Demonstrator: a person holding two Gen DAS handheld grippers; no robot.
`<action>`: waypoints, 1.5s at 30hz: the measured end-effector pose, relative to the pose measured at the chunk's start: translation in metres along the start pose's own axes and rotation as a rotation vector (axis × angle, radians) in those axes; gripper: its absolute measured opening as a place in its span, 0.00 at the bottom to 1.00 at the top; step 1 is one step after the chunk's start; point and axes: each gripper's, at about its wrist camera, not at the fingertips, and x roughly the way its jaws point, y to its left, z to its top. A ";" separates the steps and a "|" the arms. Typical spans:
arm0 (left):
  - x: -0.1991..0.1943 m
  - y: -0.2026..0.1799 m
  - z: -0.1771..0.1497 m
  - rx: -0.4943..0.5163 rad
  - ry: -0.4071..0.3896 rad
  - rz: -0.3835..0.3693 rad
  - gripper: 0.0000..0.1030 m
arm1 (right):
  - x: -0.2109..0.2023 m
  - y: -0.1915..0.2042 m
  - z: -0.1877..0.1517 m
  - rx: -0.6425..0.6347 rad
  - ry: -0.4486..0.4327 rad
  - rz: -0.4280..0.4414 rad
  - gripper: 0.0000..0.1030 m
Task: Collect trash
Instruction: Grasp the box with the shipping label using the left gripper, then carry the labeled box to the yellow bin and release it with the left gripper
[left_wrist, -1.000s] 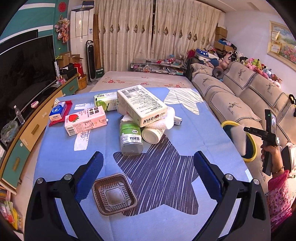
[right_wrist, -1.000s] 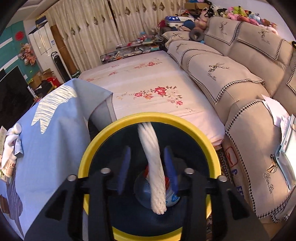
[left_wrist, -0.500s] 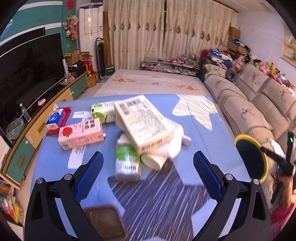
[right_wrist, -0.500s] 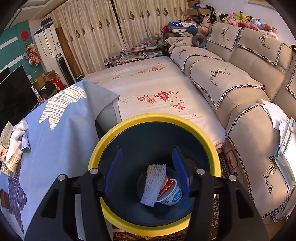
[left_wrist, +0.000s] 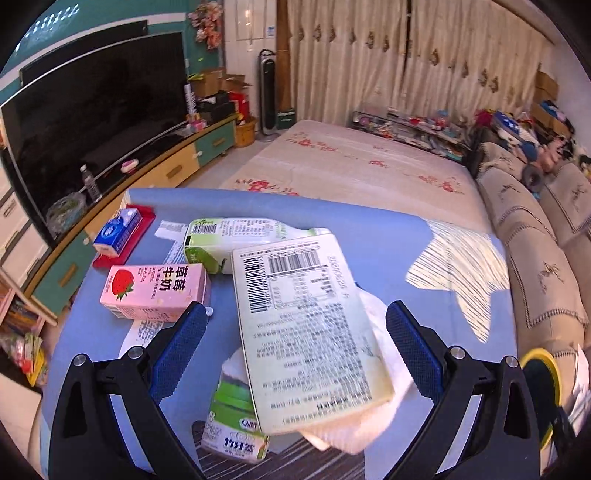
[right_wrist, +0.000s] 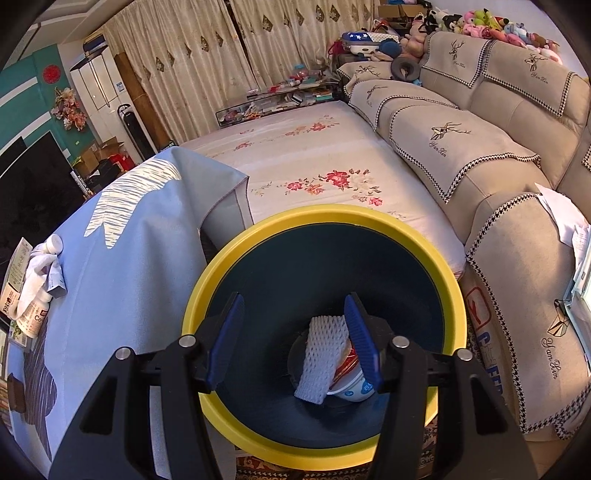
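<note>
Trash is seen in two places. In the lower middle of the right wrist view, a white foam net sleeve (right_wrist: 322, 358) and a paper cup (right_wrist: 352, 384) lie at the bottom of a yellow-rimmed bin (right_wrist: 321, 218), which stands between the blue-clothed table (right_wrist: 122, 266) and the sofa (right_wrist: 517, 251). The right gripper (right_wrist: 295, 341) is held above the bin mouth with its jaws spread apart and nothing between them.

In the left wrist view, more trash is spread across the table: a large flat box (left_wrist: 306, 325) at the centre of the frame, resting on a white cloth (left_wrist: 384, 417) and partly over a green-labelled jar (left_wrist: 232, 424) at the lower middle. A pink strawberry milk carton (left_wrist: 155, 291) lies at the left, a green bottle (left_wrist: 236, 240) on its side just above it, and a small blue carton (left_wrist: 118, 230) on a red tray (left_wrist: 144, 221) at the upper left. The left gripper (left_wrist: 295, 354) is held over the box with its jaws wide open, gripping nothing.
</note>
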 end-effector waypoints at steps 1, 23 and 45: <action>0.004 0.002 -0.001 -0.011 0.006 0.004 0.93 | 0.000 -0.001 0.000 -0.001 0.003 0.006 0.53; -0.016 0.024 -0.014 0.020 -0.010 -0.044 0.73 | -0.012 0.000 -0.006 -0.006 -0.006 0.027 0.53; -0.131 -0.154 -0.116 0.507 -0.006 -0.490 0.73 | -0.104 -0.063 -0.057 0.043 -0.086 -0.132 0.57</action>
